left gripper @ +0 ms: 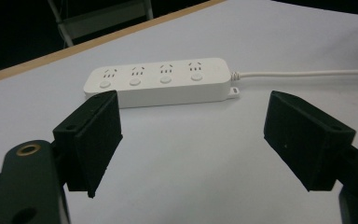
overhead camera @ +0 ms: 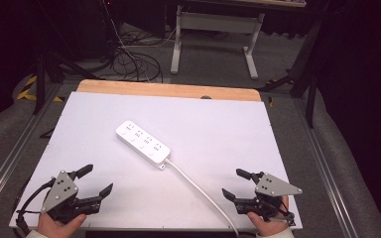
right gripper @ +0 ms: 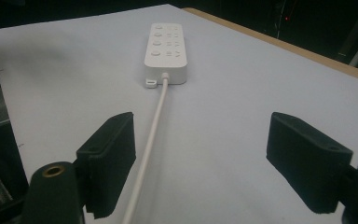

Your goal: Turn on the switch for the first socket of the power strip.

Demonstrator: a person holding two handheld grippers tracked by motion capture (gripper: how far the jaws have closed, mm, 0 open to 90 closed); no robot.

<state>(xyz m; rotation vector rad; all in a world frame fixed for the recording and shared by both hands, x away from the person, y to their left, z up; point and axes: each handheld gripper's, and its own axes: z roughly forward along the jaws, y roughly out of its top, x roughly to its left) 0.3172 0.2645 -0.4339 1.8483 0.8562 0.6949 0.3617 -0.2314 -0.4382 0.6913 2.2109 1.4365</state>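
Note:
A white power strip (overhead camera: 142, 143) with several sockets and round buttons lies diagonally near the middle of the white board (overhead camera: 228, 129). Its white cable (overhead camera: 201, 193) runs toward the front edge. My left gripper (overhead camera: 95, 179) rests open at the front left, jaws wide apart and empty, facing the power strip (left gripper: 161, 81). At the front right my right gripper (overhead camera: 237, 183) is open too, with nothing between its jaws. In the right gripper view the cable (right gripper: 150, 135) passes just beside the left jaw and leads up to the strip (right gripper: 165, 45).
The board lies on a wooden tabletop (overhead camera: 168, 90) whose far edge shows. Metal rails (overhead camera: 7, 163) run along both sides. Beyond the table stand a white desk frame (overhead camera: 216, 29) and loose floor cables (overhead camera: 134, 62).

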